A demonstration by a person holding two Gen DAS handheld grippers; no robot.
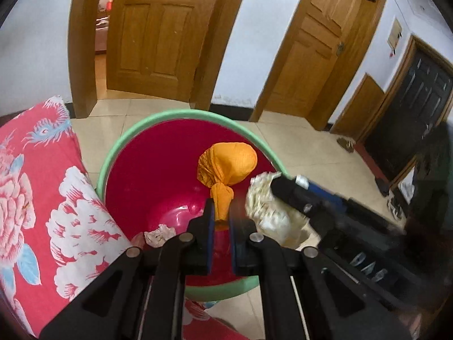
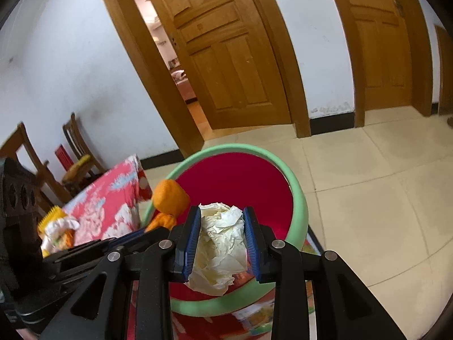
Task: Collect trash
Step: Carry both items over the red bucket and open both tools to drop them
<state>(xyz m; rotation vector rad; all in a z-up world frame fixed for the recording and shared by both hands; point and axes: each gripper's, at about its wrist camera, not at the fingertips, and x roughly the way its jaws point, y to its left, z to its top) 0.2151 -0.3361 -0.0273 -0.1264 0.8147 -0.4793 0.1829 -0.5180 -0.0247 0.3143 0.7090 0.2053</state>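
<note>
The left gripper (image 1: 220, 212) is nearest the lens, its jaws clamped on the knotted tail of an orange bag (image 1: 228, 164), which hangs over the red bin (image 1: 158, 175) with the green rim. A small crumpled scrap (image 1: 160, 233) lies at the bottom of the bin. The right gripper (image 2: 222, 238) has its jaws narrow, pinching a crumpled cream paper wad (image 2: 219, 243) between the blue pads; the wad sits over the near rim of the bin. Left of the bin is a red floral cloth (image 1: 42, 198). Beyond the bin, across the tiled floor (image 2: 368, 184), stand wooden doors (image 1: 158, 31).
</note>
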